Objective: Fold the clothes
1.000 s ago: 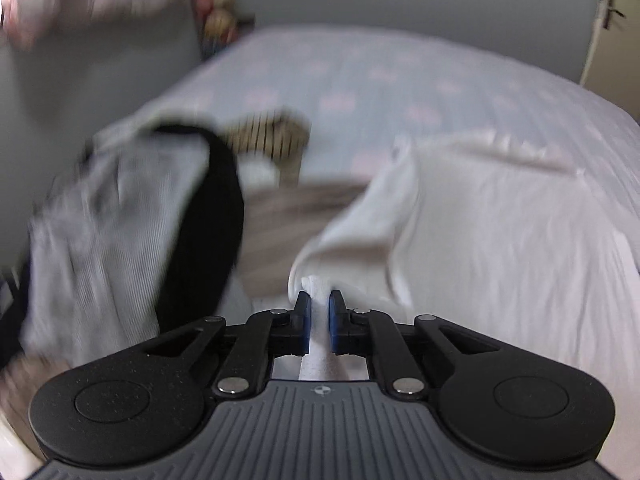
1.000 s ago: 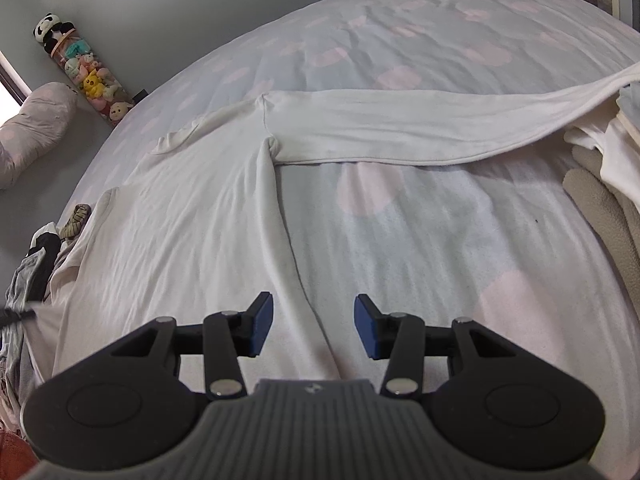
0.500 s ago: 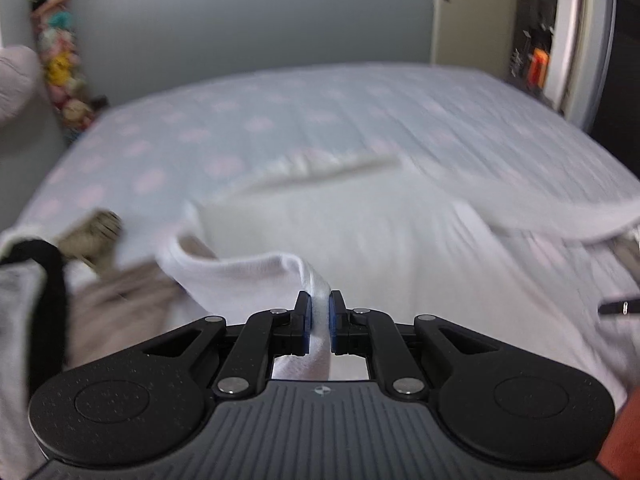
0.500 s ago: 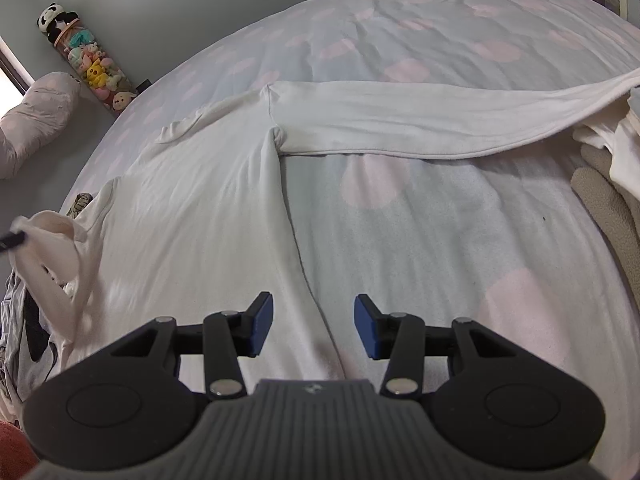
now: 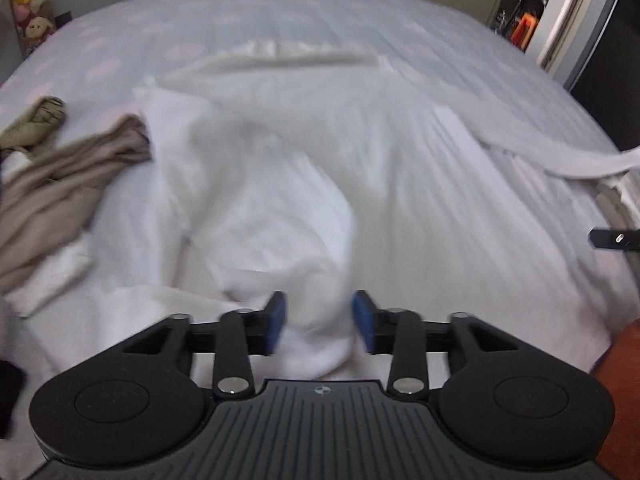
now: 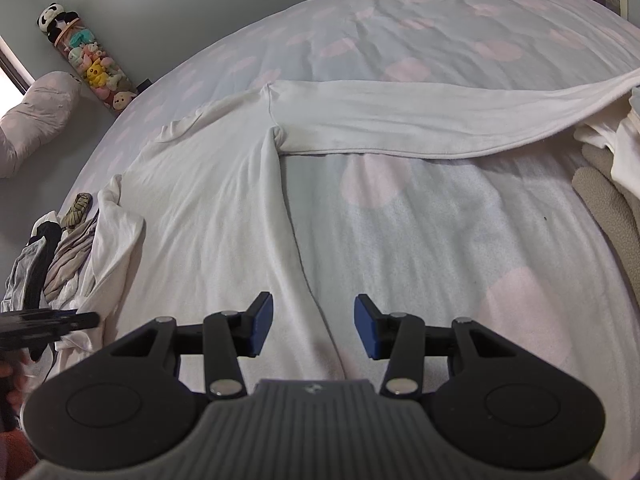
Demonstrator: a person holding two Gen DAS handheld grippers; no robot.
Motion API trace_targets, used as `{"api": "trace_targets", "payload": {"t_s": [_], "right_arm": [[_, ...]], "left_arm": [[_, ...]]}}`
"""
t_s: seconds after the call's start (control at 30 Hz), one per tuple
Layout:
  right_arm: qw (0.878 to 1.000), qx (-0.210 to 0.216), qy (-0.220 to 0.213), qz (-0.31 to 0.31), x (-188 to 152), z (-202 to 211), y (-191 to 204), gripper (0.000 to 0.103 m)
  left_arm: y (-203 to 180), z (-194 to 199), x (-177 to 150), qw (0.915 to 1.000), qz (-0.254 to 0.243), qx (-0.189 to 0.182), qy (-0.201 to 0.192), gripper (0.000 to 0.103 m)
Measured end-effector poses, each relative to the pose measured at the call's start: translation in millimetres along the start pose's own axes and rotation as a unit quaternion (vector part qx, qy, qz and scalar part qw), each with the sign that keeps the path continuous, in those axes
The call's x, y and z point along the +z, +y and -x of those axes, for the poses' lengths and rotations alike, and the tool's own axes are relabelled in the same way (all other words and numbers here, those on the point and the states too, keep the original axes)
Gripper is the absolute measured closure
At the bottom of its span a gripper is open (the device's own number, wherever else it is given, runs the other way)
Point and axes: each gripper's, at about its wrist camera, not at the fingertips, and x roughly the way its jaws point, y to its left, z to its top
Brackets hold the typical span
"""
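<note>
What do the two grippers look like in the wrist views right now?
Both match: the left gripper and right gripper have matte black linkage arms with silver pivot pins, blue-padded fingers, two round black discs and a ribbed dark grey body bearing a small emblem. No cables or sleeves are visible.

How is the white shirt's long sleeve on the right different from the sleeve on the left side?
The right sleeve lies stretched out straight and flat across the bed; the left sleeve is bunched and folded in over the white shirt. The right sleeve rests on bare bedspread, while the left sleeve sits next to a heap of other clothes. Both are the same white fabric, and neither is held: the left gripper and right gripper are both open.
</note>
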Motion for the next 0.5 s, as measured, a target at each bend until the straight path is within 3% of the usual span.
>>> {"api": "trace_targets", "payload": {"t_s": [0.13,0.27,0.37,0.5], "right_arm": [[1.0,0.002,-0.001,0.001,0,1,-1,0.054],[1.0,0.003,-0.003,0.003,-1,3,-1,0.054],[1.0,0.003,-0.003,0.003,0,3,0,0.053],[1.0,0.004,0.0,0.006,0,2,1,0.052]], "left_arm": [[25,29,7,0.9985,0.0,0.051,-0.022,0.054],[61,34,-1,0.9947,0.035,0.097,-0.005,0.048],[82,20,-14,0.9913,0.079,0.102,0.024,0.048],[103,5,-27,0.9858,0.141,0.082,0.041,0.048]]}}
